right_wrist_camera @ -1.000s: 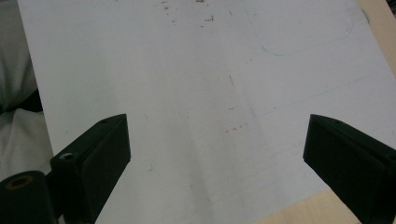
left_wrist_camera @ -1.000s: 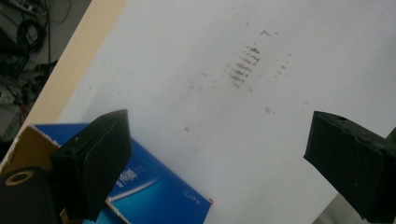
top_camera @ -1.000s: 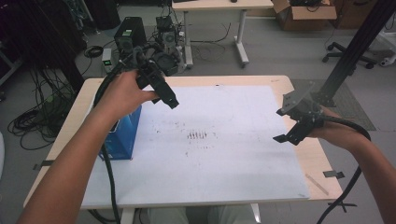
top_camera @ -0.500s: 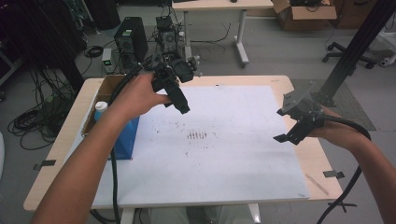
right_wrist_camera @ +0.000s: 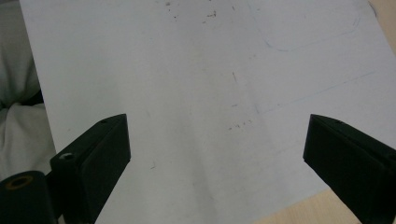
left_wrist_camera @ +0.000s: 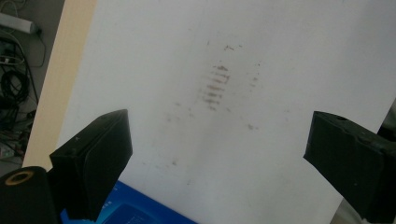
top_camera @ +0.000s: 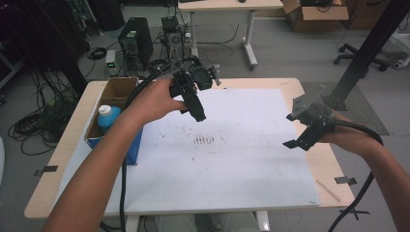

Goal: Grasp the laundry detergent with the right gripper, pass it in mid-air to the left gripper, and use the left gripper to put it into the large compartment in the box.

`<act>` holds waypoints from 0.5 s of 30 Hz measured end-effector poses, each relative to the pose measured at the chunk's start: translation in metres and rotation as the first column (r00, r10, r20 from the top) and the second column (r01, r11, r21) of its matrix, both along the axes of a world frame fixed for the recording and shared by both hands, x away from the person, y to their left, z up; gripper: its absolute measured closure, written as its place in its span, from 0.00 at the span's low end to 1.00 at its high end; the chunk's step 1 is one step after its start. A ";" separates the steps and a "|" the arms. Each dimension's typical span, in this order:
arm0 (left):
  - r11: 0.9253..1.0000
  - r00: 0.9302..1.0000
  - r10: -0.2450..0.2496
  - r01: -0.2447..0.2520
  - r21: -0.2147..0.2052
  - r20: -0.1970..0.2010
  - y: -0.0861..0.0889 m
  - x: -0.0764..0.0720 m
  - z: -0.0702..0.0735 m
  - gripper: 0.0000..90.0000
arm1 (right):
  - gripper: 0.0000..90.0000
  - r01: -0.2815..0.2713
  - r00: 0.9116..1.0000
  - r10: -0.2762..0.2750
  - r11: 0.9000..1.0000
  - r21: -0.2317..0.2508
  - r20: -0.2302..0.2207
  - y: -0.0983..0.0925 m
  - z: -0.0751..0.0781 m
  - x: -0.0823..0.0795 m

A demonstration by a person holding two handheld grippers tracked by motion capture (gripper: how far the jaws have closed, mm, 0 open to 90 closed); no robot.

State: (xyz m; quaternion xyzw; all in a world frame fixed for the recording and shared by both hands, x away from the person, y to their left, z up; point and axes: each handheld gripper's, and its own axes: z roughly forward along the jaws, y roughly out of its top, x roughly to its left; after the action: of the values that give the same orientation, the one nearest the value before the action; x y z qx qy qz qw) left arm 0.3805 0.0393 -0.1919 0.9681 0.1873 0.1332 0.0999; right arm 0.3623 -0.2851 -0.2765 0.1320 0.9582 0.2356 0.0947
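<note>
The black two-jaw left gripper (top_camera: 197,112), jaws apart and empty, points toward about 5 o'clock above the white sheet (top_camera: 232,159), apparently untouched.

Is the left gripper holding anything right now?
No, the left gripper has its jaws wide apart over the white sheet, with nothing between them.
</note>
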 end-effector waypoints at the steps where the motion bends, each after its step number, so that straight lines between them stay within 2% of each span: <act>1: 1.000 1.000 -0.001 0.001 0.002 -0.002 0.000 0.000 0.000 0.09 | 0.08 0.000 1.000 0.000 1.000 -0.001 -0.001 0.000 -0.001 0.000; 15: 1.000 1.000 -0.004 0.004 -0.003 -0.006 -0.002 0.001 -0.001 0.09 | 0.08 -0.003 1.000 0.003 1.000 0.001 0.001 0.002 -0.002 0.002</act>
State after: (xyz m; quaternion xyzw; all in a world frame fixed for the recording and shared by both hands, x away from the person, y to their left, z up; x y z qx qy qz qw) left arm 0.3819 0.0369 -0.1932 0.9687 0.1859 0.1300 0.1010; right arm 0.3640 -0.2830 -0.2786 0.1306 0.9582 0.2363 0.0949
